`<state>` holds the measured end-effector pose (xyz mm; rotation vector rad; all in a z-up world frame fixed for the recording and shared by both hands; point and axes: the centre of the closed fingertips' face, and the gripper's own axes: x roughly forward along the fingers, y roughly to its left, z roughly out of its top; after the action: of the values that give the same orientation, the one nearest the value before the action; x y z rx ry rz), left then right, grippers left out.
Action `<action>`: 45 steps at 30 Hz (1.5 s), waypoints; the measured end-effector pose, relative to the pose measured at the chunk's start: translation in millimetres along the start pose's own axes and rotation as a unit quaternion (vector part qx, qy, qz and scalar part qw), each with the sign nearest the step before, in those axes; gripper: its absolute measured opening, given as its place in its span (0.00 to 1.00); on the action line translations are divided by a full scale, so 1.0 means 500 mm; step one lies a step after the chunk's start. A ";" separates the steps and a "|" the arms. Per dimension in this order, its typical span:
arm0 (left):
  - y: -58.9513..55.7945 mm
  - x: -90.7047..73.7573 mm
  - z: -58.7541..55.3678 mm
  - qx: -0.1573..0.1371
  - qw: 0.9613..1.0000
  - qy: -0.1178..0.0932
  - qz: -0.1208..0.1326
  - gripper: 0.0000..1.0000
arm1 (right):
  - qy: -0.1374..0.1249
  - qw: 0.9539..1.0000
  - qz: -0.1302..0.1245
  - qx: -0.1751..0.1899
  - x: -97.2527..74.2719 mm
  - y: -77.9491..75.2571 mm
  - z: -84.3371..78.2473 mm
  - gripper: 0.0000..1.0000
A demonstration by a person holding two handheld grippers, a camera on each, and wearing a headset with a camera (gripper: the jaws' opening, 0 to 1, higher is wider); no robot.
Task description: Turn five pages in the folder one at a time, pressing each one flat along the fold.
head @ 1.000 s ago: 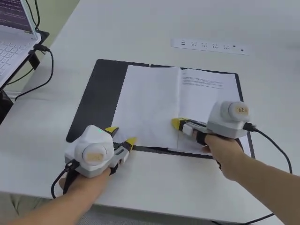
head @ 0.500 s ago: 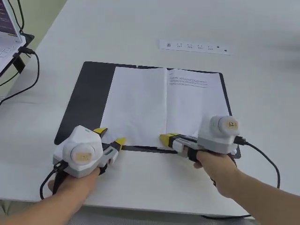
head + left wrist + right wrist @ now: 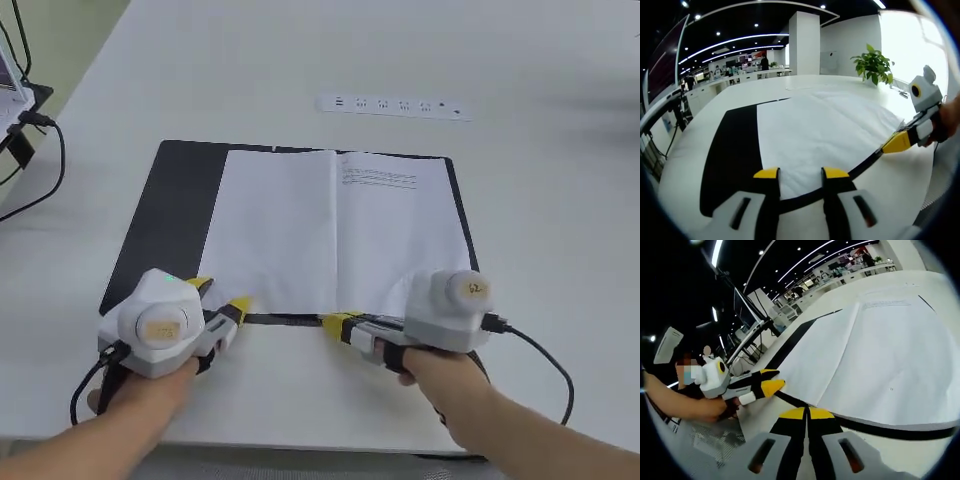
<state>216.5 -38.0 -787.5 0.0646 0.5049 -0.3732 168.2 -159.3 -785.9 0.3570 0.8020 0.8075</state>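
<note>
The folder (image 3: 180, 220) lies open and flat on the table (image 3: 300, 50), nearer the near edge than the far one, with its black cover showing on the left side. A blank left page (image 3: 270, 230) and a right page (image 3: 400, 240) with a few printed lines at its top meet at the fold (image 3: 335, 230).

The right tongs (image 3: 332, 323) are clenched on nothing, their yellow tips pressed together. They rest at the near end of the fold, right at the folder's near edge. Tips held together make one narrow point, which likely serves to run along the crease and press it flat.

The left tongs (image 3: 220, 296) sit just beside the near-left part of the folder, released, with the tips apart and nothing between them. Placed there, they seem ready either to steady the left side or to take a sheet, though I cannot tell which. In the left gripper view the spread tips (image 3: 801, 173) hover just over the folder's near edge.

A power strip (image 3: 393, 105) lies well apart, toward the table's far edge, out of the way of any page swing.
</note>
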 end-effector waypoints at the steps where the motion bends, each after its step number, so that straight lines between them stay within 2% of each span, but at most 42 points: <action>1: 0.000 0.000 0.000 0.000 1.000 0.001 0.001 0.31 | 0.000 1.000 0.003 0.008 -0.005 0.004 -0.005 0.00; 5: 0.001 0.000 0.000 -0.005 1.000 0.002 0.006 0.31 | -0.009 1.000 0.008 0.020 -0.024 0.019 -0.006 0.00; 8: 0.000 0.000 0.001 -0.008 1.000 0.005 0.007 0.32 | -0.018 0.999 0.019 0.023 -0.041 0.045 -0.003 0.00; 10: -0.005 -0.002 0.003 -0.005 1.000 0.010 0.003 0.35 | -0.025 0.999 0.026 0.024 -0.053 0.059 0.003 0.00; 12: -0.012 -0.003 0.004 -0.016 1.000 0.012 -0.007 0.39 | -0.033 0.999 0.029 0.017 -0.068 0.070 0.011 0.00; 16: -0.020 -0.008 0.003 -0.029 0.999 0.022 -0.012 0.44 | -0.051 0.998 0.025 0.008 -0.099 0.075 0.026 0.00; 19: -0.027 -0.021 0.013 -0.028 0.999 0.020 -0.014 0.46 | -0.059 0.998 0.017 -0.007 -0.125 0.073 0.035 0.00; 21: -0.036 -0.034 0.031 -0.030 0.999 0.015 -0.022 0.46 | -0.061 0.998 0.013 -0.016 -0.148 0.077 0.040 0.00; 23: -0.040 -0.046 0.046 -0.027 0.999 0.013 -0.024 0.47 | -0.068 0.997 0.009 -0.024 -0.166 0.078 0.047 0.07; 24: -0.043 -0.059 0.062 -0.043 0.999 0.012 -0.029 0.49 | -0.073 0.997 0.006 -0.032 -0.181 0.080 0.053 0.08; 26: -0.046 -0.076 0.079 -0.046 0.998 0.012 -0.033 0.53 | -0.069 0.996 -0.007 -0.049 -0.206 0.078 0.056 0.13; 30: -0.044 -0.125 0.119 -0.070 0.997 0.004 -0.039 0.62 | -0.067 0.991 -0.038 -0.109 -0.255 0.073 0.067 0.20; 32: -0.035 -0.142 0.132 -0.071 0.997 -0.002 -0.039 0.64 | -0.070 0.988 -0.049 -0.126 -0.279 0.074 0.073 0.26; 35: -0.032 -0.181 0.152 -0.075 0.996 -0.006 -0.040 0.68 | -0.080 0.986 -0.060 -0.130 -0.304 0.069 0.078 0.30; 37: -0.035 -0.203 0.164 -0.063 0.997 -0.009 -0.044 0.72 | -0.087 0.983 -0.083 -0.138 -0.324 0.056 0.084 0.36; 38: -0.035 -0.213 0.169 -0.059 0.997 -0.009 -0.043 0.74 | -0.096 0.981 -0.093 -0.144 -0.334 0.053 0.089 0.39; 42: -0.026 -0.245 0.179 -0.060 0.997 -0.015 -0.042 0.83 | -0.094 0.977 -0.113 -0.153 -0.355 0.049 0.085 0.53; 45: -0.029 -0.270 0.176 -0.058 0.997 -0.006 -0.042 0.88 | -0.097 0.974 -0.125 -0.163 -0.364 0.045 0.079 0.61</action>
<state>142.6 -19.8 -645.0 -0.0722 0.5174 -0.4250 109.2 -282.0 -656.9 0.0378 0.5079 0.6416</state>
